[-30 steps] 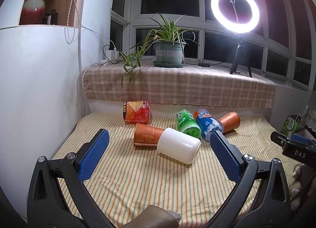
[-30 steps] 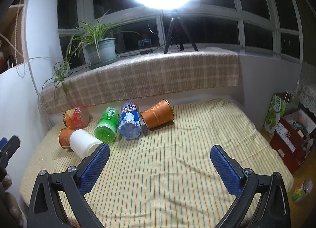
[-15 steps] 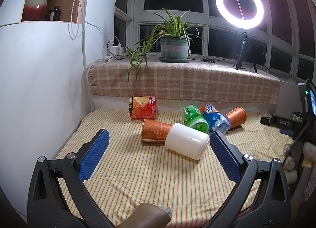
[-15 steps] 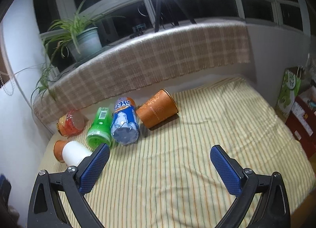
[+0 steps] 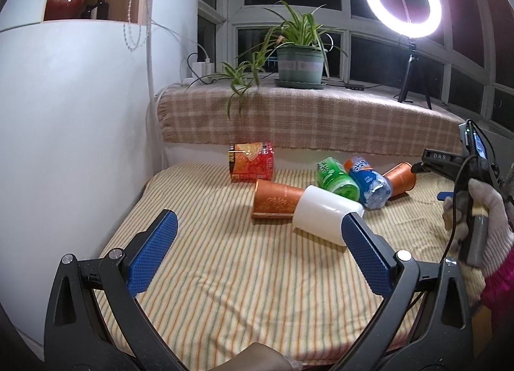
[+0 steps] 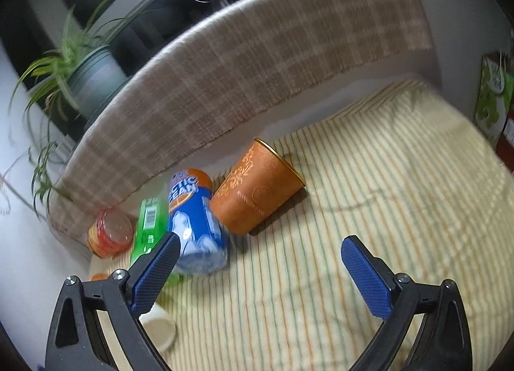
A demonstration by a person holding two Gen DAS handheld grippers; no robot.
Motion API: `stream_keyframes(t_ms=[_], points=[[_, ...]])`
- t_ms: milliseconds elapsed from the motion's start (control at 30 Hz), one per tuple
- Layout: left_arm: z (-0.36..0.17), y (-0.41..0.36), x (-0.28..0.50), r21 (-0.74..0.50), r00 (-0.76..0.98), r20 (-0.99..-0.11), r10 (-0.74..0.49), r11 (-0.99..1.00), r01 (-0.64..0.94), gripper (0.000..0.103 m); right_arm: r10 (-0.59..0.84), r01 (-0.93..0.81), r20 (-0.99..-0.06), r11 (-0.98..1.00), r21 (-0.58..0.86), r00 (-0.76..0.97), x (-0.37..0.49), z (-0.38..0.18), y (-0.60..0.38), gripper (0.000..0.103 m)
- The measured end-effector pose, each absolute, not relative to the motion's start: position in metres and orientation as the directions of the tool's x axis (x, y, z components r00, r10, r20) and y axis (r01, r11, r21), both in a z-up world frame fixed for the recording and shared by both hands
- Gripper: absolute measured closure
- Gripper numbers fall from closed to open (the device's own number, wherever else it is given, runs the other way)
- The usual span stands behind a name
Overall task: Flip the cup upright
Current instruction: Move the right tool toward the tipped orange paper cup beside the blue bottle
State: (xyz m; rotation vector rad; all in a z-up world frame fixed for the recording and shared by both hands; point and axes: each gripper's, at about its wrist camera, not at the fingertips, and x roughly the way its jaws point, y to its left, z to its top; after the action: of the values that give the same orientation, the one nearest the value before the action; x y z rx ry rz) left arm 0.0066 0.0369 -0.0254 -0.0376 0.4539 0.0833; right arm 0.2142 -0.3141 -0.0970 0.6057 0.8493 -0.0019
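Several cups lie on their sides on the striped cloth [image 5: 244, 261]. An orange cup [image 6: 257, 188] lies in front of my right gripper [image 6: 258, 255], which is open and empty a short way from it; it also shows at the right in the left wrist view [image 5: 400, 177]. A second orange cup [image 5: 276, 199] and a white cup [image 5: 324, 215] lie ahead of my left gripper [image 5: 257, 242], which is open and empty. The white cup's rim shows low in the right wrist view [image 6: 159, 327].
A green bottle [image 5: 335, 176], a blue bottle [image 6: 192, 220] and a red snack pack [image 5: 252, 162] lie among the cups. A checked ledge [image 5: 305, 120] with a potted plant [image 5: 300, 61] and ring light [image 5: 403, 1] runs behind. A white wall [image 5: 64, 120] stands left.
My right gripper has moved forward and down toward the right orange cup, which looks larger. My left gripper has shifted slightly; the right hand and gripper have come into its view.
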Motion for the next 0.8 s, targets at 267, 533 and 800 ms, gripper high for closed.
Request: stream_keyframes(t_ms=[267, 533, 800], points=[[-0.030, 0.049, 0.005, -0.012, 0.884, -0.456, 0.102, 0.993, -0.121, 0.000, 0.299, 0.322, -0.706, 0.730, 0.602, 0.642, 0.250, -0.120, -0.321, 0.008], [-0.034, 0.055, 0.005, -0.006, 0.876, -0.467, 0.119, 0.991, -0.137, 0.000, 0.342, 0.398, -0.705, 0.637, 0.660, 0.621, 0.276, -0.142, -0.330, 0.012], [-0.036, 0.059, 0.005, 0.001, 0.873, -0.469, 0.135, 0.988, -0.152, 0.000, 0.333, 0.434, -0.715, 0.614, 0.660, 0.615, 0.297, -0.152, -0.334, 0.015]])
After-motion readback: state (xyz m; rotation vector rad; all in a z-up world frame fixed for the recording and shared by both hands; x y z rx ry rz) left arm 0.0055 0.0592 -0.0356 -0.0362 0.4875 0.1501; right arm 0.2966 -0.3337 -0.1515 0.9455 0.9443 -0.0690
